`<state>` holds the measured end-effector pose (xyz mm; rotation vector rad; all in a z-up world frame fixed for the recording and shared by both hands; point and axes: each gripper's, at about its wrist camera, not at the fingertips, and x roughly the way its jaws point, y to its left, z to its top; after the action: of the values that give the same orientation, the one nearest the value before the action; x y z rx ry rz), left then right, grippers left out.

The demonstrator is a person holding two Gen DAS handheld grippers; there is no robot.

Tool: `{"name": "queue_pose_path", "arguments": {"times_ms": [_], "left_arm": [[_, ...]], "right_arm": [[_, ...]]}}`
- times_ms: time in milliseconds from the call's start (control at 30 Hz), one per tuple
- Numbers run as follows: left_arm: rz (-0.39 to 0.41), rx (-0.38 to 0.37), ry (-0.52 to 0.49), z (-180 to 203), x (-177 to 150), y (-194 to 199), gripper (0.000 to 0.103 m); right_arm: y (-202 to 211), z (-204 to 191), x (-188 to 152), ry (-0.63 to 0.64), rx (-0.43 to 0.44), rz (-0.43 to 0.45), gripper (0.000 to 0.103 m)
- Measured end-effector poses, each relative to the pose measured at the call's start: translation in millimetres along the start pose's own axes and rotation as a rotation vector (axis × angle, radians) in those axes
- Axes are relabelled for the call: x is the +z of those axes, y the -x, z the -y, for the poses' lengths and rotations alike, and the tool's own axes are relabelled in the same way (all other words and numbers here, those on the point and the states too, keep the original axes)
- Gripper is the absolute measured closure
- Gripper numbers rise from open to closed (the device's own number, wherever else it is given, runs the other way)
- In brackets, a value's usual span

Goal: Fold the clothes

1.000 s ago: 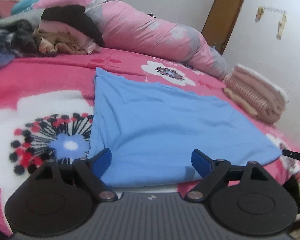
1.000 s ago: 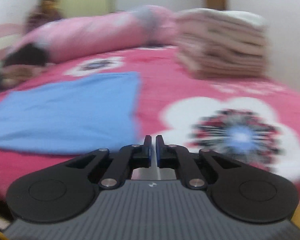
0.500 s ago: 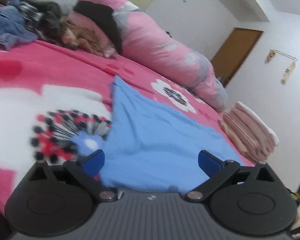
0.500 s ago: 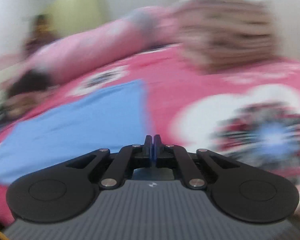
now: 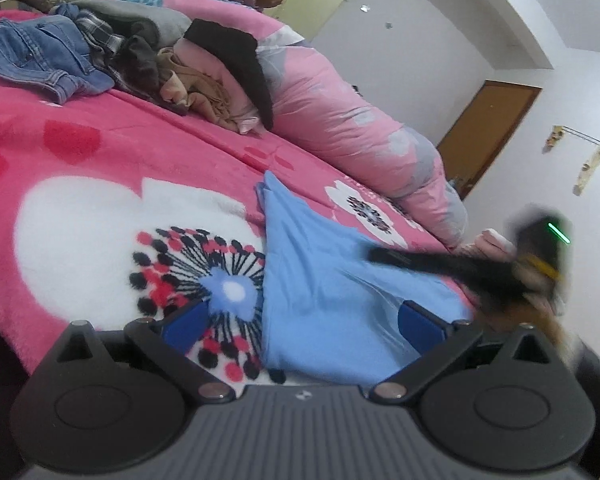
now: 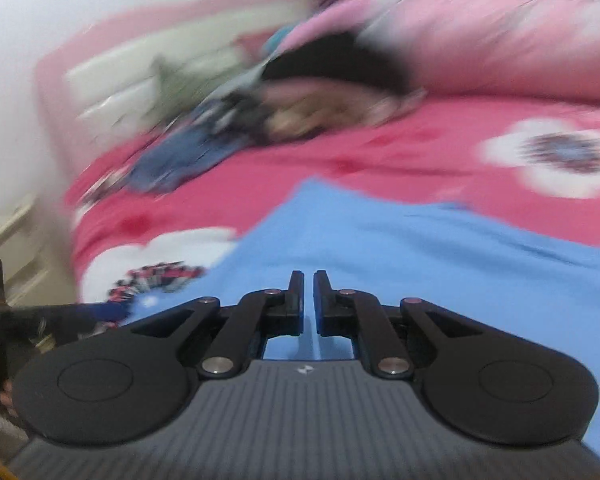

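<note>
A pink flowered bed (image 5: 100,152) carries a blue cloth (image 5: 332,280), lying flat and partly folded near its front edge. The left gripper (image 5: 300,320) hangs spread wide over the cloth's near left edge, gripping nothing. The right gripper (image 6: 308,300) hangs above the cloth, pressed almost together and empty. Judging by this, another fold is being set up; next each gripper needs to pinch an edge.

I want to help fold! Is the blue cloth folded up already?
Partly: the blue cloth lies flat on the blanket with doubled layers at its far corner. How many folds, cannot tell.
</note>
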<state>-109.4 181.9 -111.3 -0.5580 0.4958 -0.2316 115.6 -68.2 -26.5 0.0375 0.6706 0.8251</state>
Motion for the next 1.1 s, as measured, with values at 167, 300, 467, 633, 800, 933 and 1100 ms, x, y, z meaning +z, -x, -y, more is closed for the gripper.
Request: {"name": "queue_pose_path", "arguments": {"times_ms": [167,300,467,633,800,933,1100], "left_arm": [[0.003,-0.064,0.016,-12.5,-1.3,7.9,0.001],[-0.001,-0.105,0.021,-19.8,-1.7,12.0,0.001],[0.004,-0.133,0.027,-26.7,-1.8,17.4,0.001],[0.0,-0.144,0.033,-30.2,-1.7,20.8,0.001],[0.014,-0.136,0.042,-32.3,3.3,26.5,0.001],[0.052,-0.111,0.065,-43.0,9.0,35.2,0.001],[0.112,-0.097,0.063,-59.7,23.5,49.6,0.0]], "right_arm": [[-93.3,1.6,42.9,-0.02,-0.031,-0.139,0.1],[-103.4,8.5,66.1,-0.006,-0.228,-0.029,0.098],[-66.8,2.2,70.5,0.006,-0.129,-0.022,0.097],[-75.7,-32.9,47.4,0.179,0.145,-0.287,0.089],[-96.1,-9.9,70.6,0.041,-0.116,-0.174,0.087],[-55.8,-24.4,69.5,0.058,-0.093,-0.07,0.086],[-4.5,-98.2,10.4,0.406,0.053,-0.102,0.067]]}}
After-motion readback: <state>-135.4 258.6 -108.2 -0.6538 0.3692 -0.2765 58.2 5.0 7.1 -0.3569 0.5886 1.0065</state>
